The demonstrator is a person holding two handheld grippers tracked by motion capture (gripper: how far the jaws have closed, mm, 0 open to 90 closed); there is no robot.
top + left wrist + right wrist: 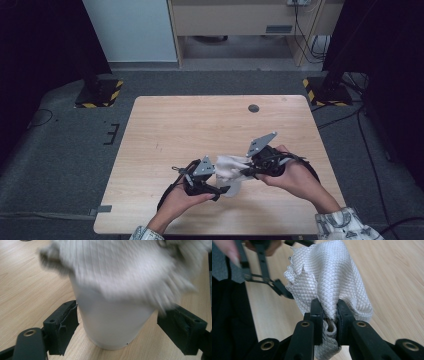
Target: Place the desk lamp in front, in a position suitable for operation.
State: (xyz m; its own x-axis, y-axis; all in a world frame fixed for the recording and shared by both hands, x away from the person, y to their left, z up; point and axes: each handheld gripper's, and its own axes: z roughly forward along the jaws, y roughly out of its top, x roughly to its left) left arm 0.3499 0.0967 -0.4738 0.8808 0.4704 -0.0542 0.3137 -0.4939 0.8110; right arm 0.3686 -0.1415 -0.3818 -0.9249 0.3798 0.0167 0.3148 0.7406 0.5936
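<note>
White cup (113, 322) standing upright on the wooden table (200, 120), smooth and plain-walled, slightly narrower toward its base; draped over its top, a pale grey-white cloth (329, 277) with a fine quilted diamond weave and a frayed, jagged edge, blurred in the left gripper view. Seen from the high view, cup and cloth (231, 169) near the table's front edge, a little right of its middle, well short of the dark round spot (253, 108) at the table's far side. Left gripper (125, 333) spread wide around the cup's lower wall, one black pad (62, 326) just beside or touching the wall on one side, the other clearly apart from it on the other side; no firm squeeze visible. Right gripper (329, 312) clamped tight on a bunched fold of the cloth, pads nearly meeting with only the fabric pinched between them, the cloth billowing up and away from the jaws toward the cup. In the high view, left gripper (220, 190) at the cup's left and right gripper (245, 171) at its right, both over the table's front half, each carried in a hand entering from the table's near edge.
</note>
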